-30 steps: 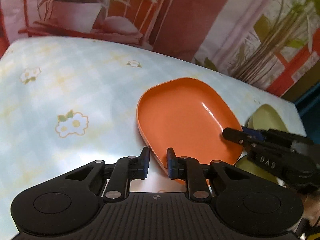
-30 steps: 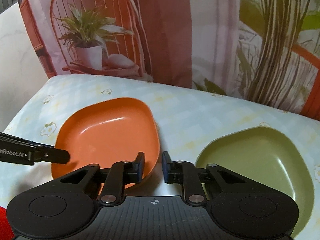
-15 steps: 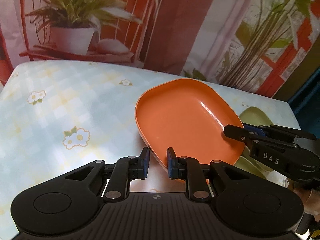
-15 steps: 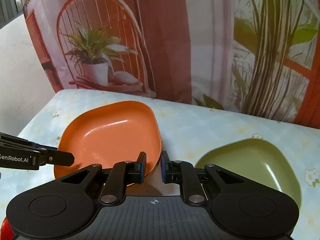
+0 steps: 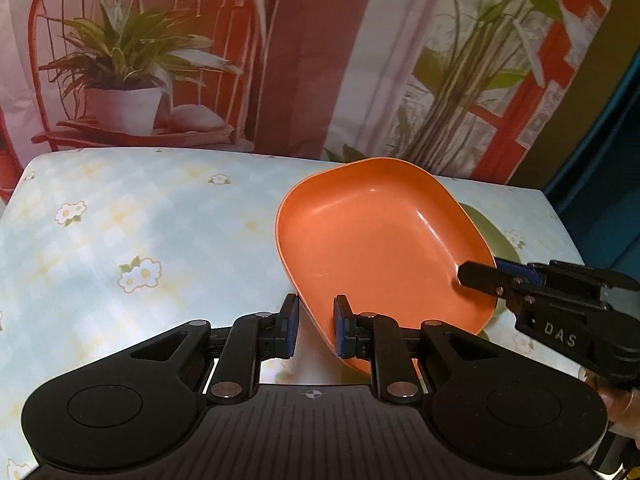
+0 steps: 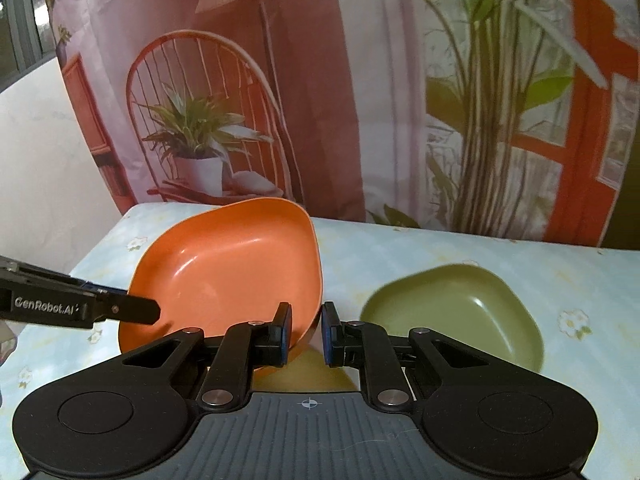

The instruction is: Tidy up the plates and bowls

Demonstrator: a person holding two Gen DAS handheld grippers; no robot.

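Note:
An orange plate hangs tilted above the table, held at two opposite edges. My left gripper is shut on its near rim, and my right gripper pinches its right edge. From the right wrist view, the right gripper clamps the orange plate, with the left gripper on its left edge. An olive green plate lies on the table to the right. Another olive piece shows just below the held rim. In the left wrist view the green plate peeks from behind the orange one.
The table wears a pale checked cloth with flower prints. A printed backdrop of a chair, potted plant and window rises directly behind its far edge. A dark blue surface stands past the right corner.
Both grippers have risen with the orange plate in them. The table has dropped away below, and more of the green plate shows.

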